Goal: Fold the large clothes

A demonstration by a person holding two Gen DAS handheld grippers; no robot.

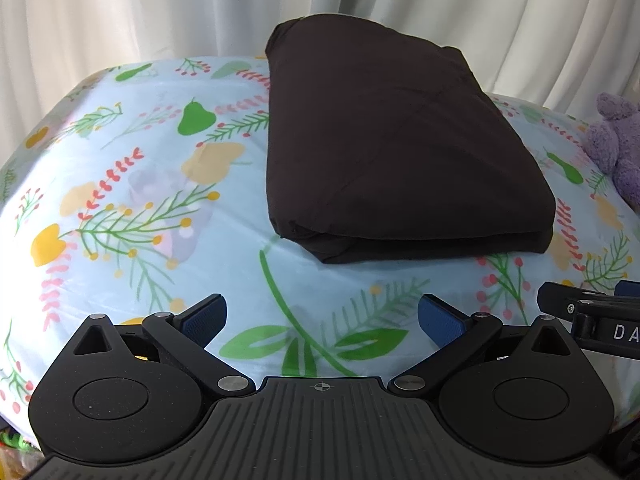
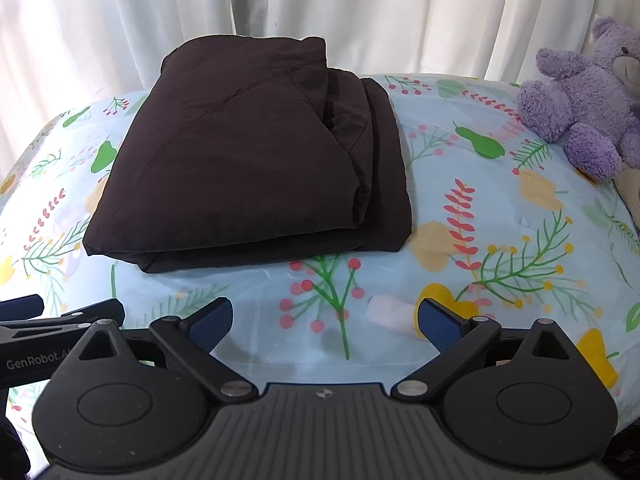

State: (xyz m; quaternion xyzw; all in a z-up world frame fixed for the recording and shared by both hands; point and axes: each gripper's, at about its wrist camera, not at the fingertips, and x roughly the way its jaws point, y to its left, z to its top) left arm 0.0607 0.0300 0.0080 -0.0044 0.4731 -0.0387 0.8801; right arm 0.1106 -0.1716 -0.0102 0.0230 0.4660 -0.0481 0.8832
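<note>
A dark brown garment (image 1: 392,140) lies folded into a thick rectangle on the floral light-blue table cover (image 1: 152,208). It also shows in the right wrist view (image 2: 248,160), with layered edges on its right side. My left gripper (image 1: 322,318) is open and empty, hovering over the cover just in front of the garment. My right gripper (image 2: 324,320) is open and empty, also short of the garment's near edge. The right gripper's side shows at the right of the left wrist view (image 1: 592,316); the left gripper's side shows at the left of the right wrist view (image 2: 60,320).
A purple plush bear (image 2: 588,92) sits at the back right of the table; it also shows in the left wrist view (image 1: 618,140). White curtains (image 2: 320,8) hang behind the table. The table's edge curves down at the left (image 1: 24,152).
</note>
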